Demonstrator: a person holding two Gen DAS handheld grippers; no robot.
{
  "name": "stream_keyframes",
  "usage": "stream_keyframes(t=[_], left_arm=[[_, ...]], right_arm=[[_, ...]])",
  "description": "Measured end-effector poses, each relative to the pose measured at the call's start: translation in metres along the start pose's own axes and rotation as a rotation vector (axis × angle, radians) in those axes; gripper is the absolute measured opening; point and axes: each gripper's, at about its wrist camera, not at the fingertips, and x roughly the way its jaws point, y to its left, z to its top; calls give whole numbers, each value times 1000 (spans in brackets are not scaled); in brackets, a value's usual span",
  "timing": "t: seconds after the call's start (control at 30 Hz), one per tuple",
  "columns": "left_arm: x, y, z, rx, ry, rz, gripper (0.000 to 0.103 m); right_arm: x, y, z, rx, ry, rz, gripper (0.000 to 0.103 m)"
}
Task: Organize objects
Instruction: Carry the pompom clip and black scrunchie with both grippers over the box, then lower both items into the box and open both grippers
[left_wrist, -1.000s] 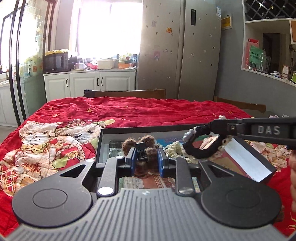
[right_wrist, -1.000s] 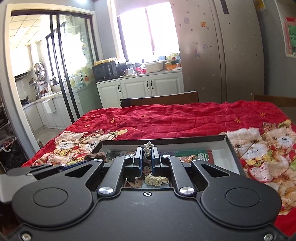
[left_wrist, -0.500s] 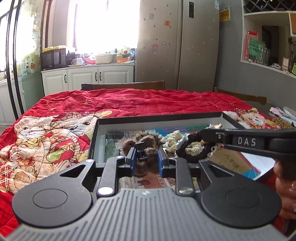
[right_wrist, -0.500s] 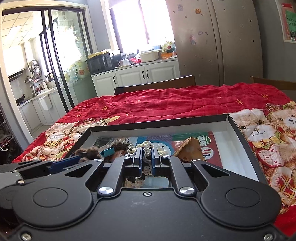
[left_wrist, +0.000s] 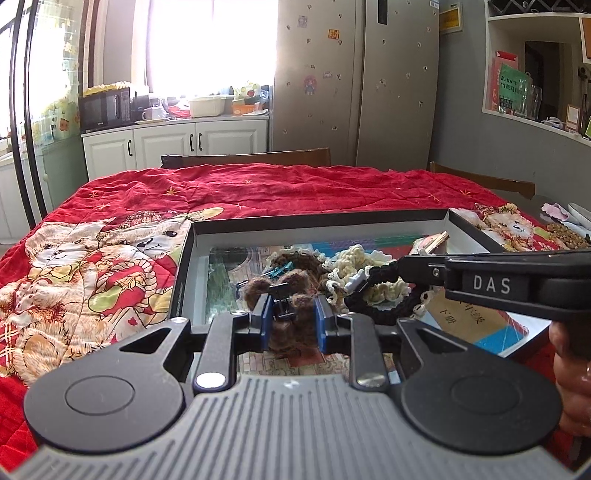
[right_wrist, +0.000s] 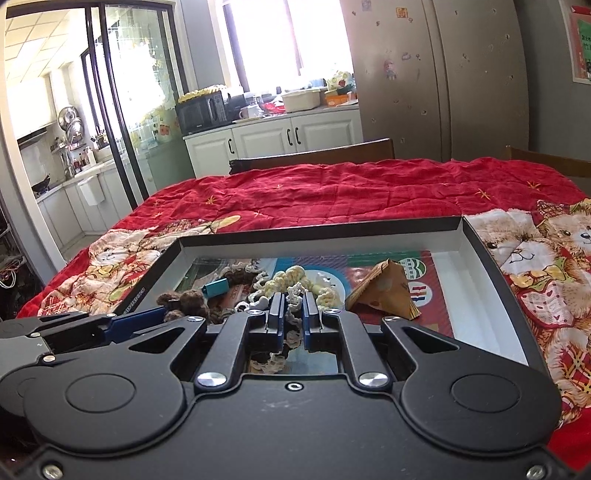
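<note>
light: blown-out window (left_wrist: 210, 40) backlight | focus: sharp | edges: fisheye-bent, dark corners

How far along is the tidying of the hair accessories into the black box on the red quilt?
Done: a cream scrunchie and a teal clip already lie in the black box. In hand: the left gripper holds a brown furry hair tie and the right gripper is shut on a black scrunchie, both low over the box. Left: releasing both, plus some items beyond the box's right edge.
</note>
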Motion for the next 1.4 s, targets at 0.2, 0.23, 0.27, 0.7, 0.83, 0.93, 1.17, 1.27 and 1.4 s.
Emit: stream_keyframes(t=[0.2, 0.23, 0.27, 0.7, 0.83, 0.93, 1.17, 1.27, 1.4], left_arm=[[2, 0, 0, 2, 7, 1, 27], [2, -1, -1, 3, 9, 2, 27], [3, -1, -1, 4, 10, 2, 28], [3, -1, -2, 5, 13, 0, 29], [4, -1, -3, 8, 13, 1, 29], [5, -1, -4, 9, 14, 3, 30], [5, -2, -5, 9, 18, 3, 35], [6, -2, -5, 8, 18, 3, 39], [5, -1, -5, 8, 18, 1, 44]], right_arm=[[4, -3, -1, 15, 22, -9, 10], [5, -3, -1, 18, 26, -9, 10], [6, -4, -1, 19, 29, -10, 10], [10, -3, -2, 14, 48, -7, 10], [11, -3, -2, 15, 48, -8, 10], [12, -3, -3, 15, 50, -10, 11], [12, -4, -3, 14, 50, -11, 13], [12, -4, -3, 13, 51, -11, 14], [12, -4, -3, 10, 50, -12, 15]])
